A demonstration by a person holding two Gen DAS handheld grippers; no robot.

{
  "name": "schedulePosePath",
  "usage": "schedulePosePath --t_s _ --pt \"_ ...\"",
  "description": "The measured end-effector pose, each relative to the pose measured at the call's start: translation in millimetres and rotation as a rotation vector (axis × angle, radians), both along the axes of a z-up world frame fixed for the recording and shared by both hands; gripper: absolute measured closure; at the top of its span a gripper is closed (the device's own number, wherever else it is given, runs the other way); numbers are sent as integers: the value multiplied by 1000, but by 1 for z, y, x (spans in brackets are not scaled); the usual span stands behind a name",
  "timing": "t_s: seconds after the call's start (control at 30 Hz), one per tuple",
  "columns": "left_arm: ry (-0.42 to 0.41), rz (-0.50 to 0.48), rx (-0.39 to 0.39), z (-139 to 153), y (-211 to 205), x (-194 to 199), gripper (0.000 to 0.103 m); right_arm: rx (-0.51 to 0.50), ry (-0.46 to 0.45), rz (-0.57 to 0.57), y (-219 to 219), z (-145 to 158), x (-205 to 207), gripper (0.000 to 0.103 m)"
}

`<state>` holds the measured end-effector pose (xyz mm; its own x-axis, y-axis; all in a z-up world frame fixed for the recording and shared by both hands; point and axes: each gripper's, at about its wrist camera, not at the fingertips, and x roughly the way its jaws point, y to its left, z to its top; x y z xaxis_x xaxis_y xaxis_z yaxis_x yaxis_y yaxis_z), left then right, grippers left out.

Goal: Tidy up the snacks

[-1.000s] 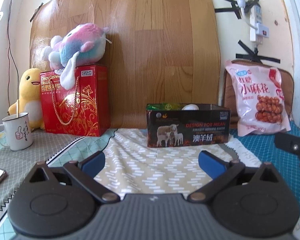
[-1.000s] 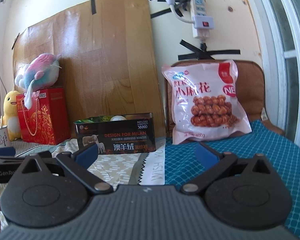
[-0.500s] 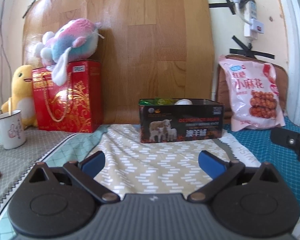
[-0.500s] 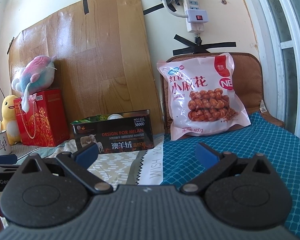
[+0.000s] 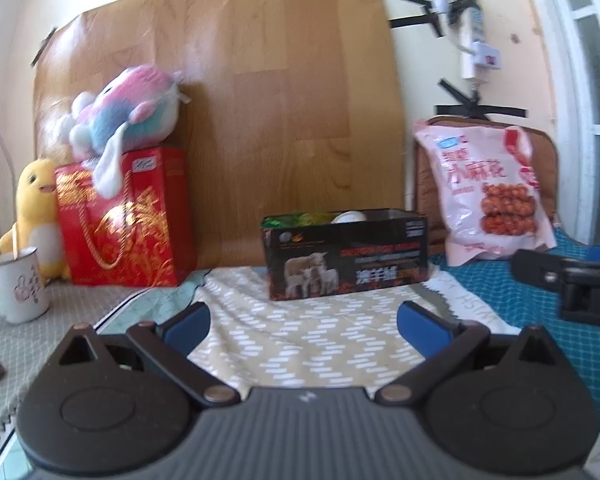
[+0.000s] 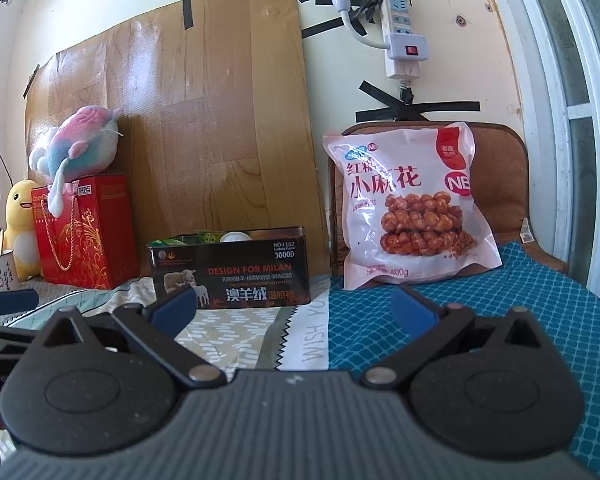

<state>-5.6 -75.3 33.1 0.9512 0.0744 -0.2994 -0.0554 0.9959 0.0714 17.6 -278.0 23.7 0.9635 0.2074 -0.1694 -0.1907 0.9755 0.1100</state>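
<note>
Snack bag point(image 6: 408, 208) leans upright just right of the black box point(image 6: 232, 268), near the back of the bench point(image 6: 480, 320); box already holds small packets; both the left hand-held gripper point(image 5: 302, 324) and right hand-held gripper point(image 6: 292, 308) gape wide, empty; better approach the bag squarely and pinch its edge lightly, so it doesn't slump.

Pink snack bag point(image 6: 410, 208), black box point(image 6: 230, 270), red gift bag point(image 6: 86, 232) — teal lattice cloth point(image 6: 500, 300).
</note>
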Motion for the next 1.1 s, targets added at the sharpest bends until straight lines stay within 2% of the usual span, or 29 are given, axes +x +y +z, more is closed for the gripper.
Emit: schedulePosePath --t_s 0.1,0.4,0.67,1.1 --pt "20 48 -14 0 7 4 0 17 5 -4 -3 0 0 0" --pt "54 103 -42 1 19 9 0 29 7 -5 -5 0 0 0" --pt "75 110 -60 0 22 10 0 38 16 -7 -5 -1 1 0" --pt "106 112 -45 -2 21 16 0 50 26 -5 -7 -1 2 0"
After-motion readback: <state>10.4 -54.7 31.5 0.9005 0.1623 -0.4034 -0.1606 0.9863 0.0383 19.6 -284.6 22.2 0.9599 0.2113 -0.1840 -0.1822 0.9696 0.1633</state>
